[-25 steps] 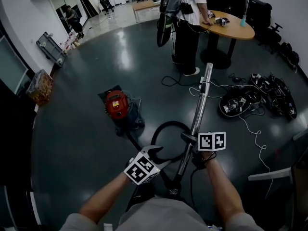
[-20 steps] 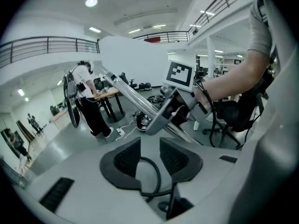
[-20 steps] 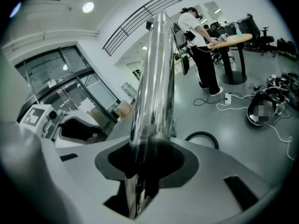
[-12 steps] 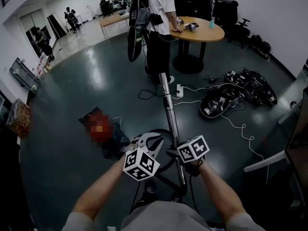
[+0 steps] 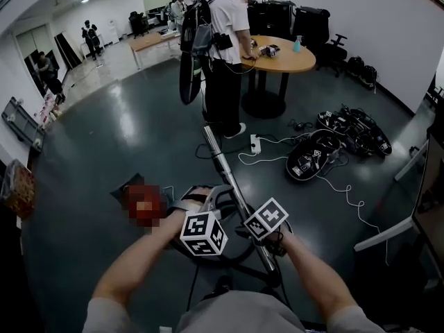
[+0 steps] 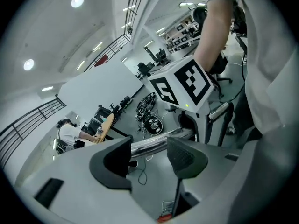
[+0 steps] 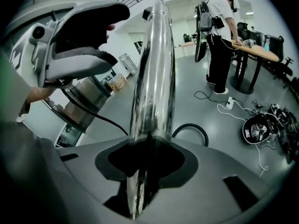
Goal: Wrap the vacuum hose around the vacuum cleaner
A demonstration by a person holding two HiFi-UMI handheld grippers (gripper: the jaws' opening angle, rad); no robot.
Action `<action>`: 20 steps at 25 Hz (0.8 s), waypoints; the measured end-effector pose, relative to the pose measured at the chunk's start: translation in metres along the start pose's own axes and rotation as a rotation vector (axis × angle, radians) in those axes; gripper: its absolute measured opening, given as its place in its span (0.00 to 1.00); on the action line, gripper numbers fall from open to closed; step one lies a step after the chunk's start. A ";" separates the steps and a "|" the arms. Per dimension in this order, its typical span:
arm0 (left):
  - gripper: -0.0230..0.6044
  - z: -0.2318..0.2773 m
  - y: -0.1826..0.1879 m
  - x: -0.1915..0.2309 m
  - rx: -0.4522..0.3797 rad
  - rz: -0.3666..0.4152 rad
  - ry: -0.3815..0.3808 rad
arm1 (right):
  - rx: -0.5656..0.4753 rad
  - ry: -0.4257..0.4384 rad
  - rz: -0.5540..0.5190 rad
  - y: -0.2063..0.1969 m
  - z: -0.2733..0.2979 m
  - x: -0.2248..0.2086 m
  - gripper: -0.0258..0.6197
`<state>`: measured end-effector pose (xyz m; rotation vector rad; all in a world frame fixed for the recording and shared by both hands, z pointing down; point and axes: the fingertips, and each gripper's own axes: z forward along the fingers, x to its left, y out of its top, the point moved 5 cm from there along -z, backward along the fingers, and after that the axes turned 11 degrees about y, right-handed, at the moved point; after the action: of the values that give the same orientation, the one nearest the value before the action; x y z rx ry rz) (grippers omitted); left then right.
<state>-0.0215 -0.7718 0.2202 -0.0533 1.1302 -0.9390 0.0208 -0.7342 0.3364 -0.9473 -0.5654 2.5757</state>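
Observation:
The red vacuum cleaner (image 5: 143, 203), partly under a mosaic patch, sits on the dark floor at the left. Its chrome wand (image 5: 223, 166) slants up from my hands toward the standing person. My right gripper (image 5: 248, 222) is shut on the wand (image 7: 152, 73), which runs straight out of the jaws. The left gripper (image 5: 211, 198) reaches toward the vacuum, just left of the wand. Its jaws have just been opening and now stand apart with nothing between the pads (image 6: 187, 158); the wand (image 6: 152, 145) crosses beyond them. The black hose (image 7: 189, 124) loops on the floor below.
A person with a backpack (image 5: 220, 54) stands at a round wooden table (image 5: 284, 55) just past the wand's tip. A power strip and white cables (image 5: 255, 144) lie on the floor, with a pile of black gear (image 5: 333, 148) to the right. A white desk edge (image 5: 388, 236) is near right.
The wand has swung from leaning right to leaning left in the head view. Both hands have moved toward the vacuum, and the left gripper has rolled and come up beside the wand.

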 end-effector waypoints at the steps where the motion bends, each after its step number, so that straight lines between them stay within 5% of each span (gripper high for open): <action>1: 0.40 -0.002 -0.008 0.004 0.000 0.018 -0.006 | 0.020 0.003 -0.001 0.006 0.007 0.003 0.25; 8: 0.40 -0.020 -0.065 0.007 0.057 0.234 -0.186 | 0.170 0.026 -0.054 0.036 0.058 0.025 0.25; 20: 0.40 -0.045 -0.128 -0.019 0.207 0.414 -0.472 | 0.457 -0.003 -0.305 0.052 0.105 0.059 0.25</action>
<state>-0.1364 -0.8222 0.2744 0.1195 0.5713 -0.6211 -0.1010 -0.7789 0.3532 -0.6440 -0.0959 2.2842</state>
